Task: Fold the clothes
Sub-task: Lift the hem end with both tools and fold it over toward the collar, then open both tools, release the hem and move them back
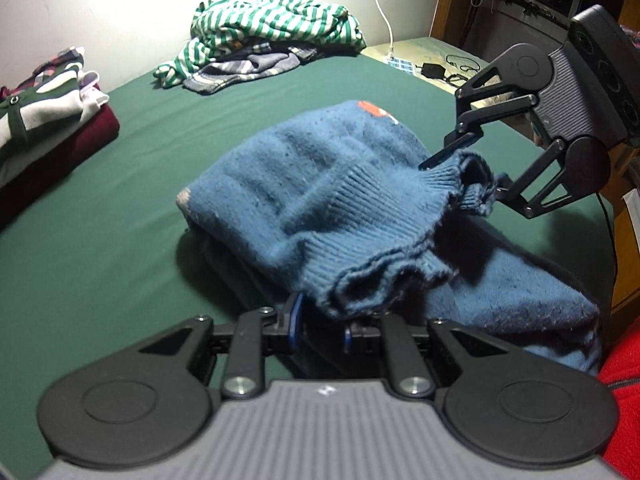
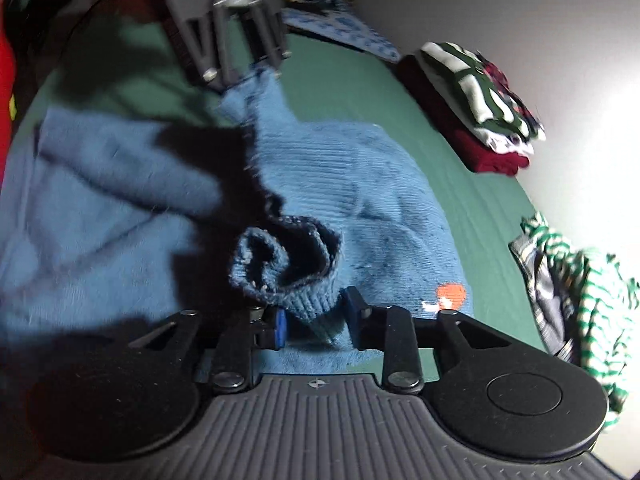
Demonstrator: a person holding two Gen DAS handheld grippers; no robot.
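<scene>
Blue knit sweater (image 1: 320, 200) half-folded on green bed sheet (image 1: 100, 220).
Left gripper (image 1: 320, 330) clamps a bunched ribbed edge of the sweater. Right gripper (image 2: 316, 320) jaws parted, ribbed cuff (image 2: 288, 272) loose between the pads, not pinched. Folded clothes stack (image 1: 44, 116) at left, striped heap (image 1: 264, 28) behind.

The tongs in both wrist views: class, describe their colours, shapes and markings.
The left tongs and right tongs match: a grey ribbed body, black round discs on either side, black linkage bars with silver bolts, and blue pads on the fingertips. A small round emblem marks the body's front edge.
</scene>
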